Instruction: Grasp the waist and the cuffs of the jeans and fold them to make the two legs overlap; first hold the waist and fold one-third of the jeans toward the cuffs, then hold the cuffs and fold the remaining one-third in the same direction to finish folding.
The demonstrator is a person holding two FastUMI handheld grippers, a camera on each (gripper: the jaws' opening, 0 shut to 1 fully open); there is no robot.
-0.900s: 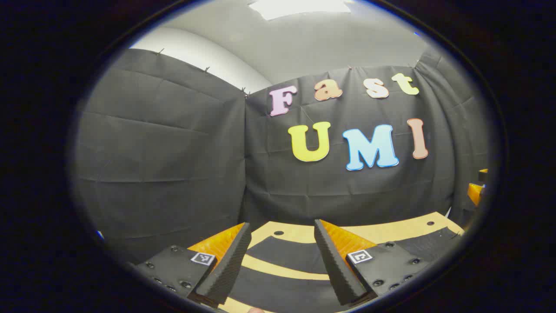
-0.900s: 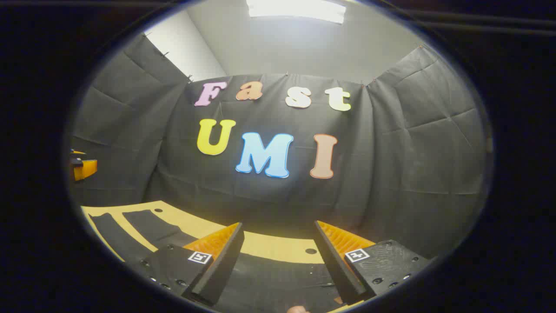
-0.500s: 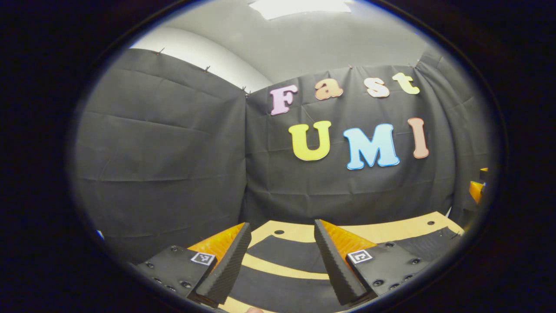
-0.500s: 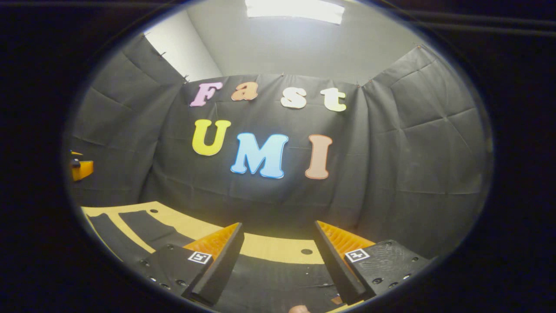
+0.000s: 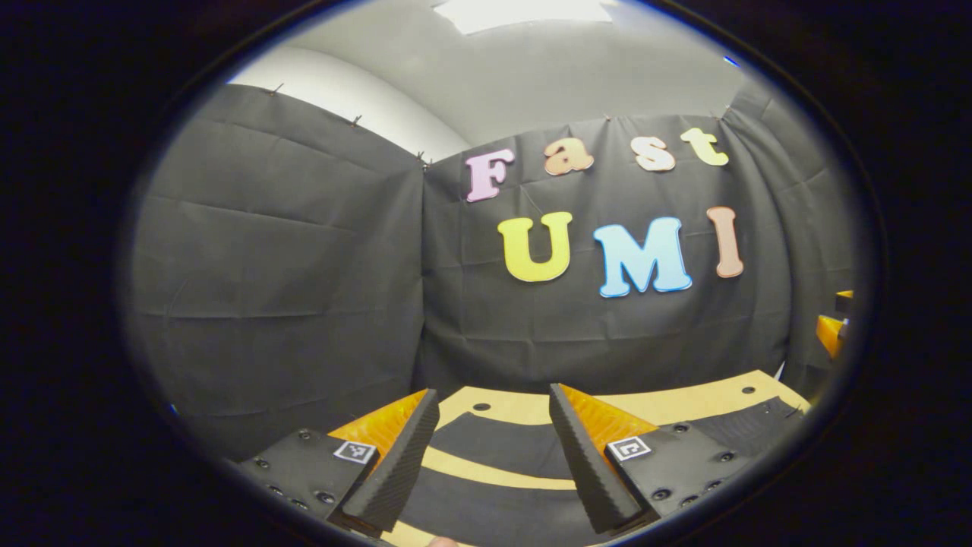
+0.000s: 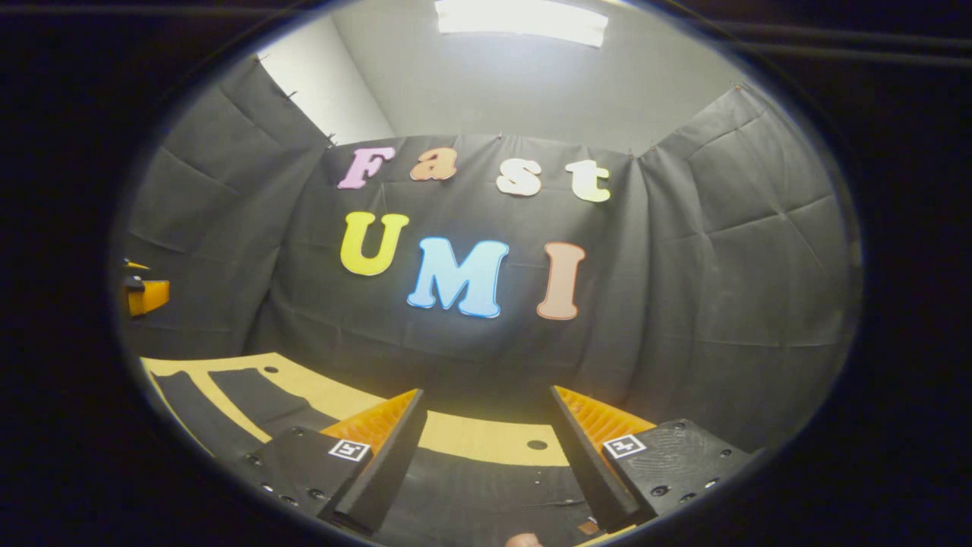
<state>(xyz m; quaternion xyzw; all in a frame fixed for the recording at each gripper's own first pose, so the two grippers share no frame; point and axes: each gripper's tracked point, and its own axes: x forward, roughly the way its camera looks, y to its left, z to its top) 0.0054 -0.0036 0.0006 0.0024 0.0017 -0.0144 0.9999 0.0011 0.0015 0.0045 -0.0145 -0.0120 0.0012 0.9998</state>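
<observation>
Black jeans lie flat on a yellow table. In the left gripper view the two legs (image 5: 493,444) run across below my left gripper (image 5: 492,403), with a strip of table between them. That gripper is open and hovers over the legs with nothing between its fingers. In the right gripper view a wider part of the jeans (image 6: 478,494) lies under my right gripper (image 6: 487,403), and the legs (image 6: 250,391) stretch away to the left. The right gripper is open too and holds nothing.
The yellow table (image 5: 683,403) has small round holes and ends at the black cloth walls close behind. An orange part of the other gripper shows at the right edge (image 5: 831,330) and at the left edge (image 6: 144,295).
Both views sway only slightly. The jeans lie as before and both grippers stay open.
</observation>
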